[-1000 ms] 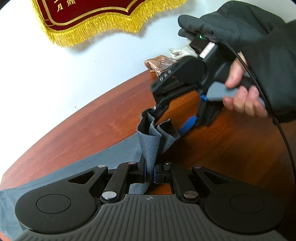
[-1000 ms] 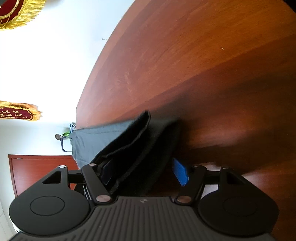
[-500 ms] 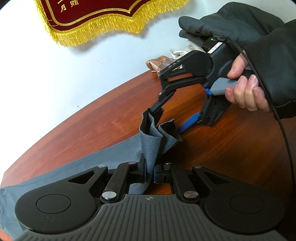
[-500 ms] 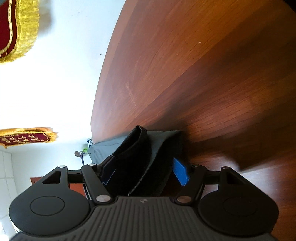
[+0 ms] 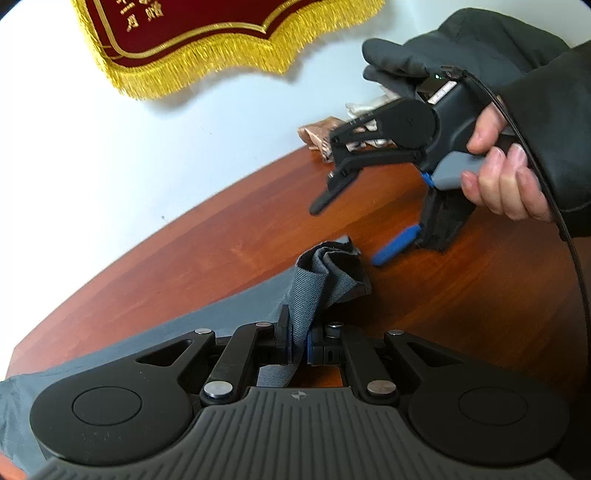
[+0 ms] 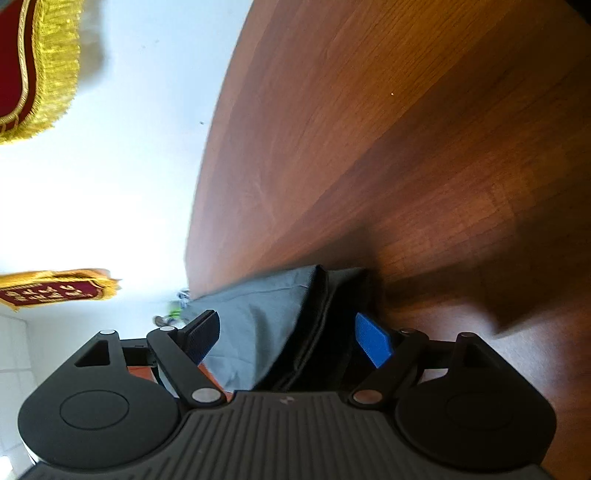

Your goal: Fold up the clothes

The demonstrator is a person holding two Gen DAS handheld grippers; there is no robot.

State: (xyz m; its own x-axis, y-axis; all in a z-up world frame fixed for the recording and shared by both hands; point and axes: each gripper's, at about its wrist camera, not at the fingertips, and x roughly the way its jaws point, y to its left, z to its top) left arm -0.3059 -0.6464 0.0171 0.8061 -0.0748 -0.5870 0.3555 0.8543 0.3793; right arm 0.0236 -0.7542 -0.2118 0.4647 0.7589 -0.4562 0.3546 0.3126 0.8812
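The right tool (image 5: pixel 345 232) has let go, jaws opening clear of the grey garment (image 5: pixel 325 280); the left tool (image 5: pixel 297 345) stays clamped on it.

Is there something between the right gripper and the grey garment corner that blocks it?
Nothing visible. The right gripper, jaws opening, is just above the grey garment, which the left gripper clamps. Only bare table lies around.

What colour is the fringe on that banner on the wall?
Golden yellow fringe on a dark red banner, clearest in the left wrist view.
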